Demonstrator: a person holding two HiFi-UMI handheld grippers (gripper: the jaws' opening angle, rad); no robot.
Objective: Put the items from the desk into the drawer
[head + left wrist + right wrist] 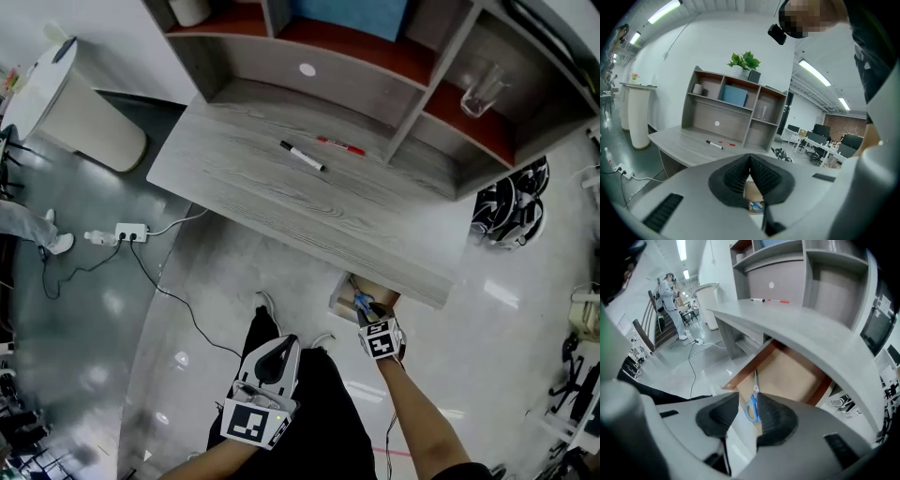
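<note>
in the lower middle of the head view, the right gripper (pixel 748 403) is held above the open brown wooden drawer (pixel 792 371), its jaws set apart with nothing clamped. the blue-handled metal scissors (pixel 752 405) are seen lying inside the drawer, along its left side. the left gripper (pixel 750 160), at lower left, is closed and empty. a black-capped white marker pen (pixel 302 156) and a red marker pen (pixel 340 145) are seen on the grey wood-grain desk (pixel 281 202), upper centre.

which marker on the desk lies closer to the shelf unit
The red marker; the white marker with black ends lies beside it, further out toward the desk's front edge.
</note>
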